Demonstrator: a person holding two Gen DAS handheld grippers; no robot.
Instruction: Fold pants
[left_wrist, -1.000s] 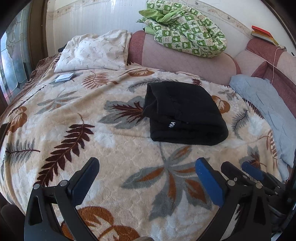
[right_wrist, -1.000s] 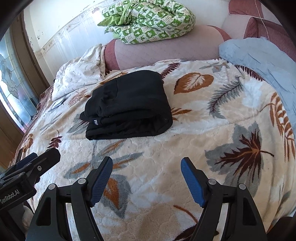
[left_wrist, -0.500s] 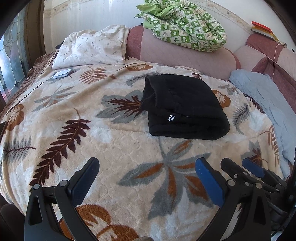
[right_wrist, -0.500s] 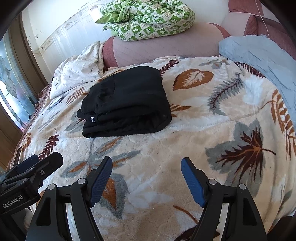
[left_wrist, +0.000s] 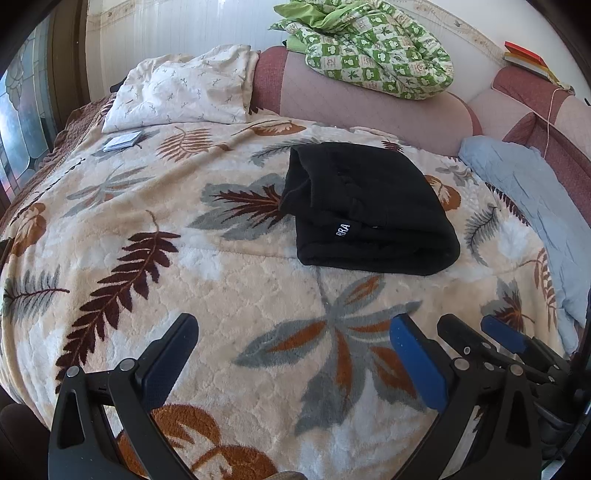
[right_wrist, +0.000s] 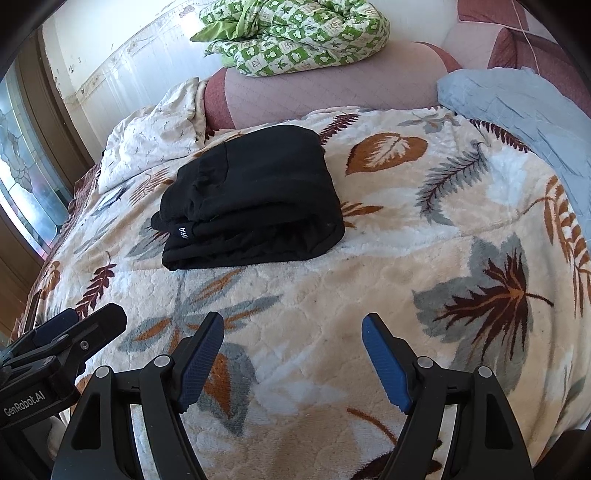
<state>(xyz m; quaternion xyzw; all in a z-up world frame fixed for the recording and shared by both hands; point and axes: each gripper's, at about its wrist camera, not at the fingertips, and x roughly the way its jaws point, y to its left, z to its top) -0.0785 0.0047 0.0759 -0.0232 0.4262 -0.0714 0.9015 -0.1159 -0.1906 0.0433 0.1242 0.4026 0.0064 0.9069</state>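
Observation:
The black pants (left_wrist: 365, 206) lie folded in a compact stack on the leaf-patterned blanket (left_wrist: 207, 280), a small white label facing me. They also show in the right wrist view (right_wrist: 251, 199). My left gripper (left_wrist: 291, 354) is open and empty, well short of the pants near the bed's front. My right gripper (right_wrist: 293, 350) is open and empty, also short of the pants. The right gripper shows at the left wrist view's lower right (left_wrist: 480, 343); the left gripper shows at the right wrist view's lower left (right_wrist: 74, 328).
A white pillow (left_wrist: 184, 92) and a small booklet (left_wrist: 122, 142) lie at the back left. A green checked quilt (left_wrist: 369, 48) sits on the pink headboard (left_wrist: 369, 107). A light blue cloth (left_wrist: 524, 192) lies along the right. A window (right_wrist: 22, 177) is at the left.
Both grippers have drawn back slightly from the pants and stay open. The pants have not moved.

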